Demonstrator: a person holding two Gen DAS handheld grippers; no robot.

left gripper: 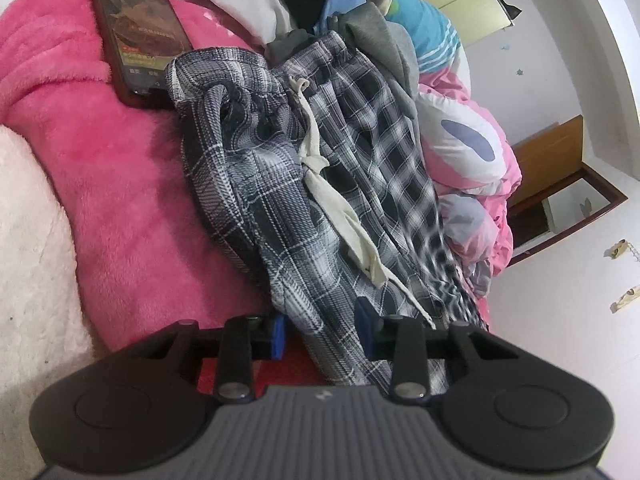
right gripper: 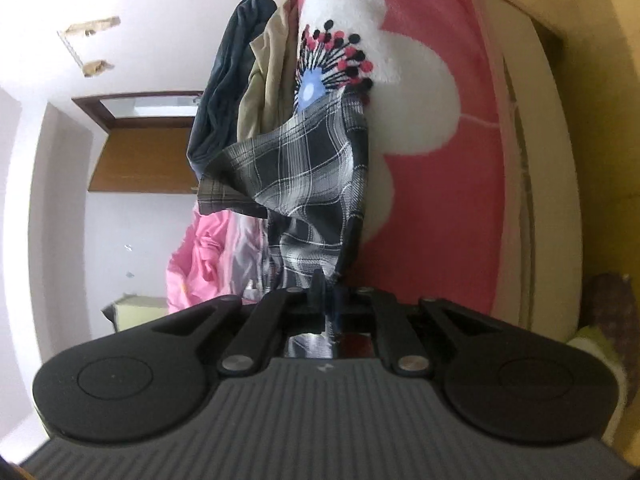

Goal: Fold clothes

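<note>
plaid shorts point(left gripper: 320, 184) in r gripper point(right gripper: 326, 300)

The right tongs point(right gripper: 325, 304) are pinched tight on a corner of the plaid shorts point(right gripper: 308, 176), which rise bunched from the jaws. Behind lies a pink blanket point(right gripper: 440, 216) with a white flower, and beside the plaid stand what seem to be folded dark point(right gripper: 226, 92) and beige clothes point(right gripper: 268, 80).
</note>
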